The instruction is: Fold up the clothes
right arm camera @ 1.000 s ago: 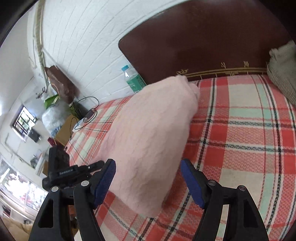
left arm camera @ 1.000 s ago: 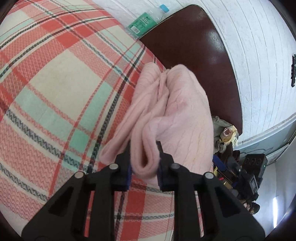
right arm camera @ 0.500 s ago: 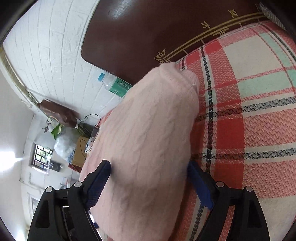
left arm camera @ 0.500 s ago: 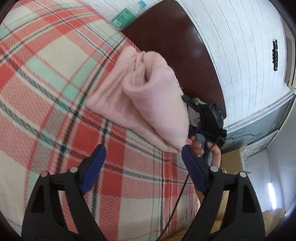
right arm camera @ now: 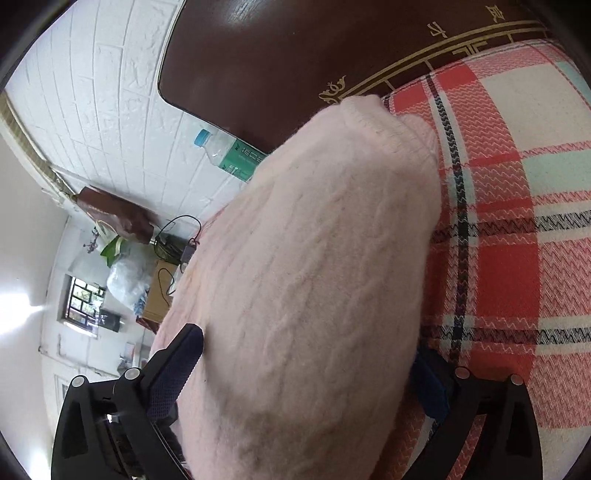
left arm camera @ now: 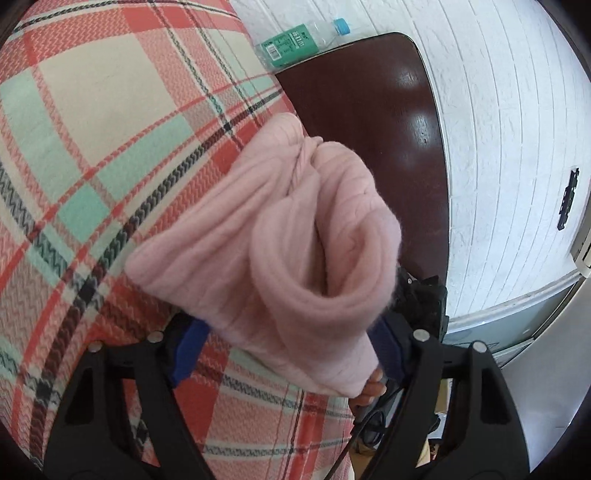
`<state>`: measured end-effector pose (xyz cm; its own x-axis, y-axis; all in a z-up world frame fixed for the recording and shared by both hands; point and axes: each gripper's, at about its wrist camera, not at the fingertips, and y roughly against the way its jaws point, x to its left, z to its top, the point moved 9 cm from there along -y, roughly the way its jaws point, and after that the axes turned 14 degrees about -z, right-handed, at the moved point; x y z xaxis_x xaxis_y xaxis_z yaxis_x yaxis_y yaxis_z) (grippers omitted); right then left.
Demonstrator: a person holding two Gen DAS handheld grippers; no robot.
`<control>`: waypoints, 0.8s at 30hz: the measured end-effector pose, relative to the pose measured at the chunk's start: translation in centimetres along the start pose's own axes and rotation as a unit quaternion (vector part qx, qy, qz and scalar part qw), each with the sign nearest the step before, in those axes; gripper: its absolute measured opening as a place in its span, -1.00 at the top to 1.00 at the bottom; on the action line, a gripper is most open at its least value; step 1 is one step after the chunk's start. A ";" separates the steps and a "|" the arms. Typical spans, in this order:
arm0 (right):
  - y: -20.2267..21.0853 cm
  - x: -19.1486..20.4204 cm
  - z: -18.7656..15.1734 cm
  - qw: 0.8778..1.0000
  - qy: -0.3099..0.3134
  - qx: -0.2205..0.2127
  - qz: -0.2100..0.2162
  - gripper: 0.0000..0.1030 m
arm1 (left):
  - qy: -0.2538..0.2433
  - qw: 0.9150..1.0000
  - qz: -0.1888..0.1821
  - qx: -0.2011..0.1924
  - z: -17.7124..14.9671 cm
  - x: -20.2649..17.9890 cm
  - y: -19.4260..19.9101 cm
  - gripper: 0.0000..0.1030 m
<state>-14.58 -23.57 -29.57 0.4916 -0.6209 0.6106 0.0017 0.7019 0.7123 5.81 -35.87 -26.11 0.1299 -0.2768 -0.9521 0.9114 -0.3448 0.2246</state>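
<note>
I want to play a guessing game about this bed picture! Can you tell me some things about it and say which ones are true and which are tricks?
1. The pink sweater is folded into a bundle. True.
2. The sweater lies on a plain blue blanket. False: the plaid blanket is red, cream and mint.
3. A water bottle lies beside the headboard. True.
4. The bottle's cap is red. False: it is blue.
5. The left gripper is wide open around the sweater. True.

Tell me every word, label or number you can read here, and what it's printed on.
Water bottle: its green label carries white print and a barcode, too small and blurred to read.
Dark wooden headboard: gold characters at the top edge, cut off and sideways, not readable.
Pink knitted sweater and plaid bedspread: no text.
</note>
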 end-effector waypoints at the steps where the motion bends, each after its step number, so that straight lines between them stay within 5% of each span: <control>1: -0.2 0.2 -0.1 1.000 0.007 -0.003 -0.008 -0.96 | 0.008 1.000 -0.002 0.005 -0.1 0.2 -0.3 0.03; 3: -0.3 0.3 -0.2 1.000 0.014 0.001 -0.018 -0.47 | 0.021 1.000 -0.007 0.012 0.0 0.5 -0.5 0.18; 6: 0.6 0.4 -0.2 1.000 0.003 0.004 0.001 -0.09 | 0.007 1.000 -0.017 0.017 0.4 -0.8 0.0 0.33; 16: 4.1 10.6 -1.2 0.992 0.014 -0.015 0.122 -0.03 | -0.108 0.993 -0.037 -0.006 4.5 -8.7 9.6 0.34; 24: -2.3 22.9 -5.5 0.980 0.054 0.024 0.189 -0.03 | -0.130 0.988 0.006 -0.081 9.2 -6.5 22.6 0.34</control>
<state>1.44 -37.49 -19.10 0.5391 -0.2771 0.7954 -0.2379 0.8557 0.4594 22.00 -50.15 -12.93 0.0554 -0.5089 -0.8590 0.9634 -0.1986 0.1798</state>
